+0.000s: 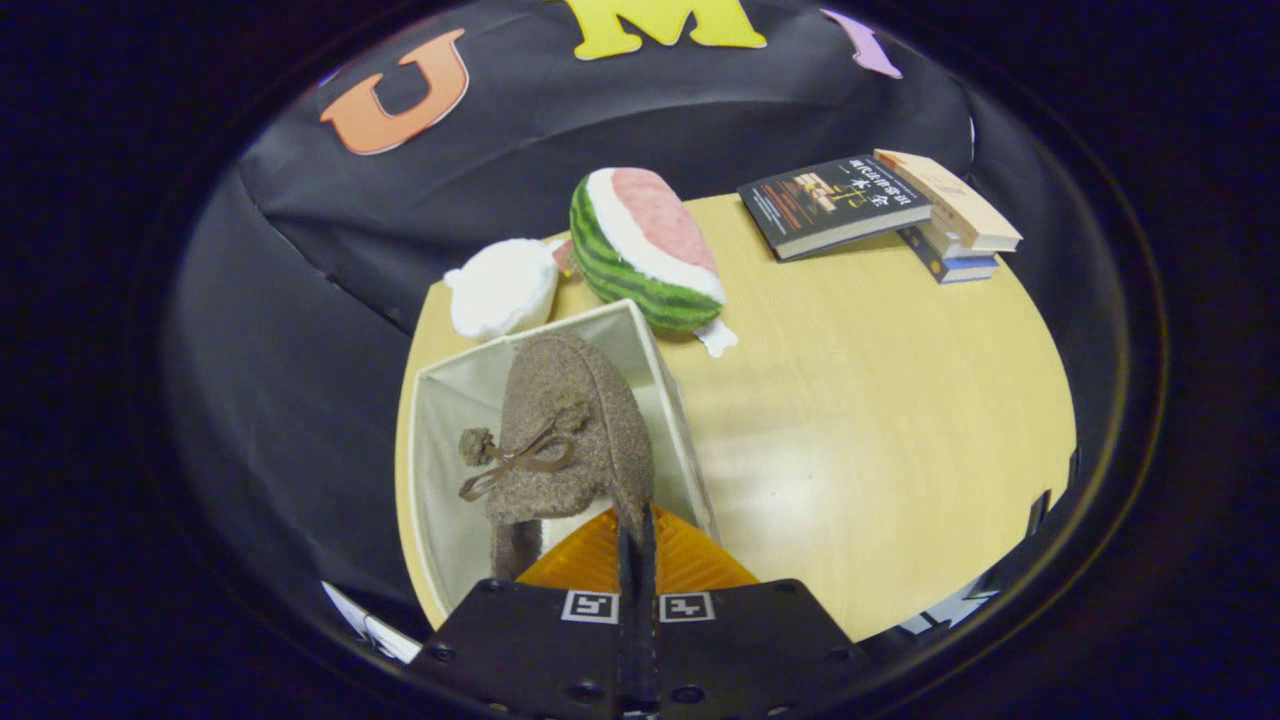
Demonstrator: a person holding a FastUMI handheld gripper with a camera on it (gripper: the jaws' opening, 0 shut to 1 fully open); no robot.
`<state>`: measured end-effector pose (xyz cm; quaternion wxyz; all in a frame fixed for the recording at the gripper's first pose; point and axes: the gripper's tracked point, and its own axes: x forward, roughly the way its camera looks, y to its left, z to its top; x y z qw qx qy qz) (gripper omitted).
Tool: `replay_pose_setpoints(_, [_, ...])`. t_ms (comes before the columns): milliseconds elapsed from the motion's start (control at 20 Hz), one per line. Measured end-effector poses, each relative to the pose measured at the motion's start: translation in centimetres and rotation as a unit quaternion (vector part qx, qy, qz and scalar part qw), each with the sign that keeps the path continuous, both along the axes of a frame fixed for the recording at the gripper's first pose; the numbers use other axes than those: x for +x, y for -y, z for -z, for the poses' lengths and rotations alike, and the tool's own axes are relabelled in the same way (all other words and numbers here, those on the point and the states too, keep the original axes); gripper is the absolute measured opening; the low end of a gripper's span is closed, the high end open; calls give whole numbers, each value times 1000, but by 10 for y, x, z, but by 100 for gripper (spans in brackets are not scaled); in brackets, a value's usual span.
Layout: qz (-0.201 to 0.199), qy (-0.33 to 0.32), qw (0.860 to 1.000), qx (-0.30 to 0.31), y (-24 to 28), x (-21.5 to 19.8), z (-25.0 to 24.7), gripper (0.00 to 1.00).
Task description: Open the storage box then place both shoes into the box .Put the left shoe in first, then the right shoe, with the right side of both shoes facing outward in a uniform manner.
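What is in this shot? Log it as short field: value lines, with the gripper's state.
gripper: shut on shoe, fingers pinching its rim
shoe: brown, fuzzy, bow with pom-pom, held over the box
storage box: open, pale lining, near the table's edge
table: light wood
plush watermelon: just beyond the box
white plush: beside the watermelon
books: stacked at the far side

Brown shoe (570,440): heel end lying hidden behind the gripper (637,550), whose fingers are pinching its rim. Storage box (445,400): near wall hiding behind the fingers. Stacked books (950,225), far beyond: lower volumes lying mostly covered.
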<state>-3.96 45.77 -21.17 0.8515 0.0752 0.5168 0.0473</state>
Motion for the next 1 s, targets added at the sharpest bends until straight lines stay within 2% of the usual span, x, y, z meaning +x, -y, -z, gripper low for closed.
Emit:
replay_pose_setpoints(250, [-6, -11, 1000, -29, -5, 1, 20, 0])
replay_pose_setpoints(350, [-14, -3, 999, -37, -8, 1, 18, 4])
replay_pose_setpoints(450, [-17, 9, 999, -43, -8, 5, 14, 15])
replay_pose_setpoints(600, [-25, 31, 998, -43, -9, 8, 3, 18])
replay_pose_setpoints(650, [-28, 42, 998, -38, -10, 9, -2, 28])
replay_pose_setpoints(700, [-35, 56, 997, -34, -11, 9, -9, 33])
replay_pose_setpoints(950, [-57, 161, 985, -32, 1, 9, -64, 86])
replay_pose_setpoints(1000, [-59, 182, 981, -28, 5, 6, -77, 88])
